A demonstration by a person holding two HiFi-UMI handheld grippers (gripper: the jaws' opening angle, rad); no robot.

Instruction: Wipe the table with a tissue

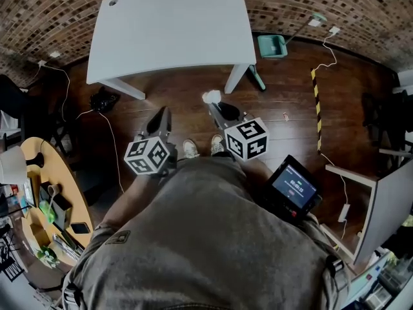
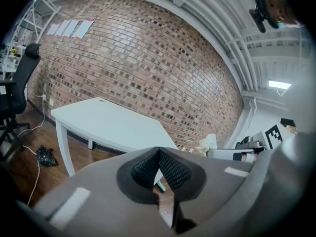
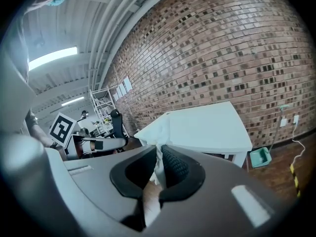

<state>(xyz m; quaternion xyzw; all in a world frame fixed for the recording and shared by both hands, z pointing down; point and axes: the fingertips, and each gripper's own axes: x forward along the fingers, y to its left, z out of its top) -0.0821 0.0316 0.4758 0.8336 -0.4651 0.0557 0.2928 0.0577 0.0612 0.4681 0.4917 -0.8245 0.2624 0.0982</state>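
Head view steeply down, 2 gripper views forward, all share table [image 1: 169, 28]

Left claw [image 2: 159, 150] closed, empty; right claw [image 3: 159, 147] tight on tissue [image 3: 159, 168].

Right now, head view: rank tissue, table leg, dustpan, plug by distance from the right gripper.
From the right gripper, nearest first:
1. tissue, clamped in its jaws.
2. table leg, just ahead, slightly right.
3. dustpan, on the floor beyond the leg, to the right.
4. plug, far right, by the wall.
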